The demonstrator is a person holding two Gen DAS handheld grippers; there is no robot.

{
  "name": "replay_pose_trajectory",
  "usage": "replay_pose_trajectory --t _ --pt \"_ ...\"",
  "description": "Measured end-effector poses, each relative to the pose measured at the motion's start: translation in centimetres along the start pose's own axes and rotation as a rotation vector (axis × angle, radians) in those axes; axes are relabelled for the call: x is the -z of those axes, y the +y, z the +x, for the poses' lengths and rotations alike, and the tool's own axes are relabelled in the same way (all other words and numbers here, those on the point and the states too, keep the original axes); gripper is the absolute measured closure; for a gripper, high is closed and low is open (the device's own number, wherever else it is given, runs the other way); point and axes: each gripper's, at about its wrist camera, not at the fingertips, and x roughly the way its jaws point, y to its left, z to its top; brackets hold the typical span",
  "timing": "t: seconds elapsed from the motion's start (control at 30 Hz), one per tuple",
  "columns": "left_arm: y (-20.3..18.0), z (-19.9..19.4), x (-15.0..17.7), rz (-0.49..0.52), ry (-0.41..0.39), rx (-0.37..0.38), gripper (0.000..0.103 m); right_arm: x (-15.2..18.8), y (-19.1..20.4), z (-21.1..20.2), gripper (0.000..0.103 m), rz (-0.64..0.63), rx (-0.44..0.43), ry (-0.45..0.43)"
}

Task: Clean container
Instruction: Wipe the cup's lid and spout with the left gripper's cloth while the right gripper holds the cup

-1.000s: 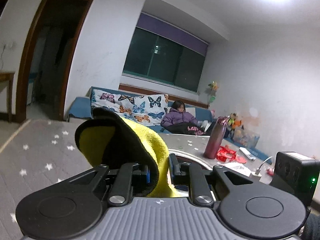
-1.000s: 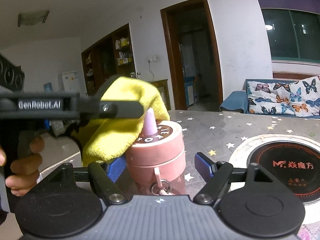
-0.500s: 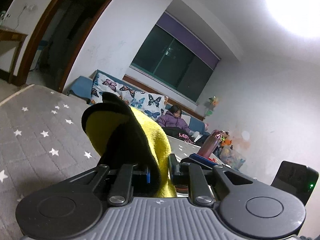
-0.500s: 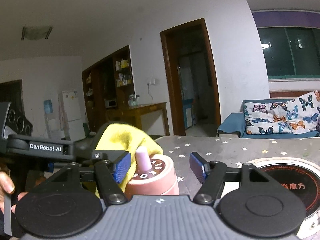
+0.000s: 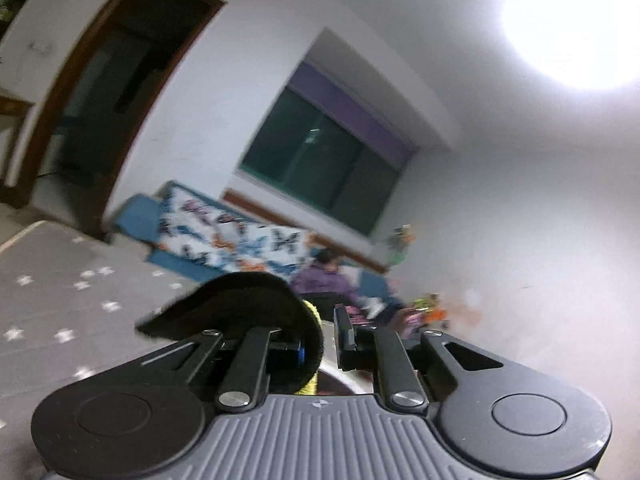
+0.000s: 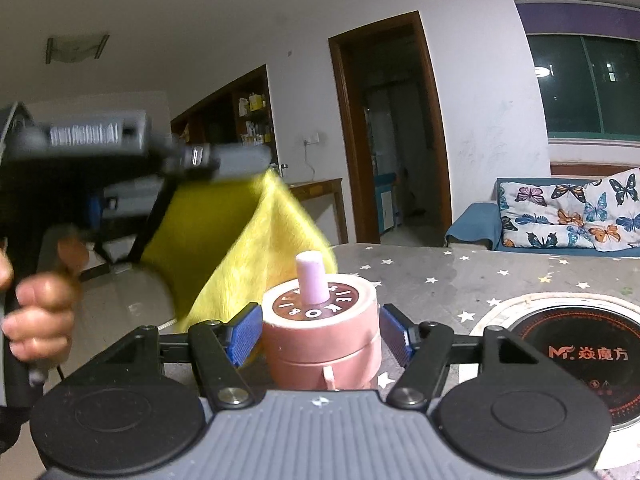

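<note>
A pink bottle (image 6: 320, 332) with a brown lid and a pale pink spout stands between the blue pads of my right gripper (image 6: 320, 338), which is shut on its body. My left gripper (image 5: 320, 344) is shut on a yellow and black cloth (image 5: 256, 308). In the right wrist view the left gripper (image 6: 120, 152) is raised at the left, blurred, and the yellow cloth (image 6: 240, 248) hangs from it beside and behind the bottle, apart from the lid.
A grey star-patterned table (image 6: 460, 280) holds a round induction cooker (image 6: 576, 356) at the right. A sofa with butterfly cushions (image 6: 568, 216) stands behind, with a person (image 5: 324, 280) sitting on it. A doorway (image 6: 392, 136) and shelves lie beyond.
The left gripper has lifted and tilted, carrying the cloth up and off the bottle's lid. The right gripper has closed in on the bottle.
</note>
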Motion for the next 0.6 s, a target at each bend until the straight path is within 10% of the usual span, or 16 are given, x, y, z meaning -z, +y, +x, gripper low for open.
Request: replay_pose_trajectory --t 0.2,0.6 --pt "-0.3 2.3 0.4 0.042 0.051 0.084 0.089 -0.1 -1.0 0.3 0.036 0.021 -0.001 -0.006" --pt "1.5 2.2 3.5 0.038 0.046 -0.132 0.088 0.1 -1.3 0.3 0.036 0.029 -0.003 -0.006"
